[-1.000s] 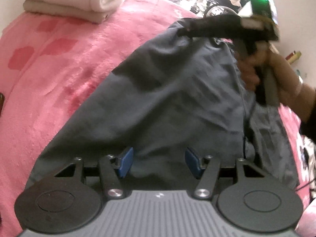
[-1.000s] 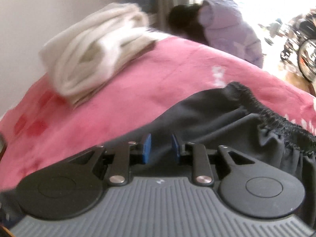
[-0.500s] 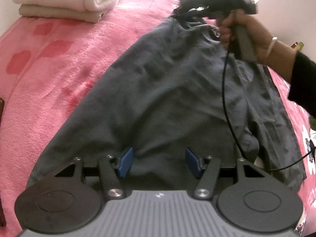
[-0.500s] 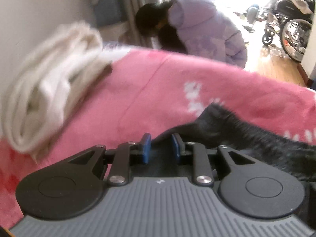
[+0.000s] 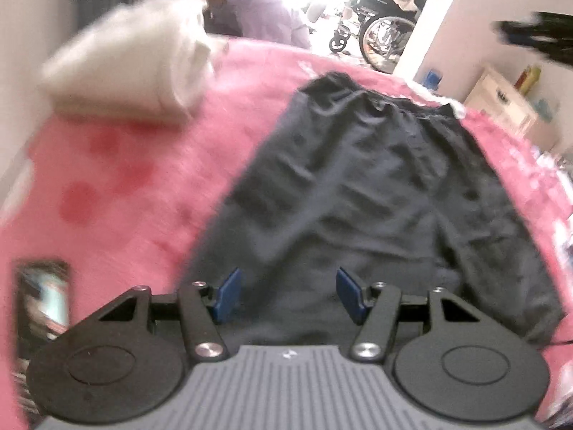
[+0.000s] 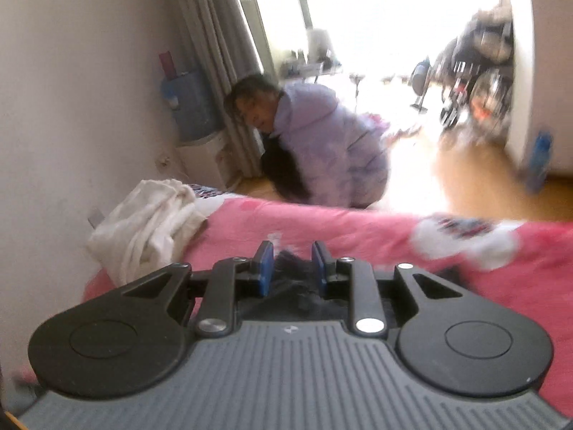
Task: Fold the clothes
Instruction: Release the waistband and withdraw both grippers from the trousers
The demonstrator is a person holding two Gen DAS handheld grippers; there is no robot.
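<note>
Your dark shorts (image 5: 361, 193) lie flat mid-frame on the pink bed (image 5: 118, 179), so lower the wide-open left gripper (image 5: 286, 295) onto the hem while the right gripper (image 6: 292, 268), part-open around the waistband, waits.

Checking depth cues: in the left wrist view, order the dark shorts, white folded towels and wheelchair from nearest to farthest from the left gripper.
From the left gripper:
1. dark shorts: directly ahead, spread flat on the pink blanket, hem between the open fingers.
2. white folded towels: farther back, upper left on the blanket.
3. wheelchair: beyond the bed, in the bright doorway, upper right.
</note>
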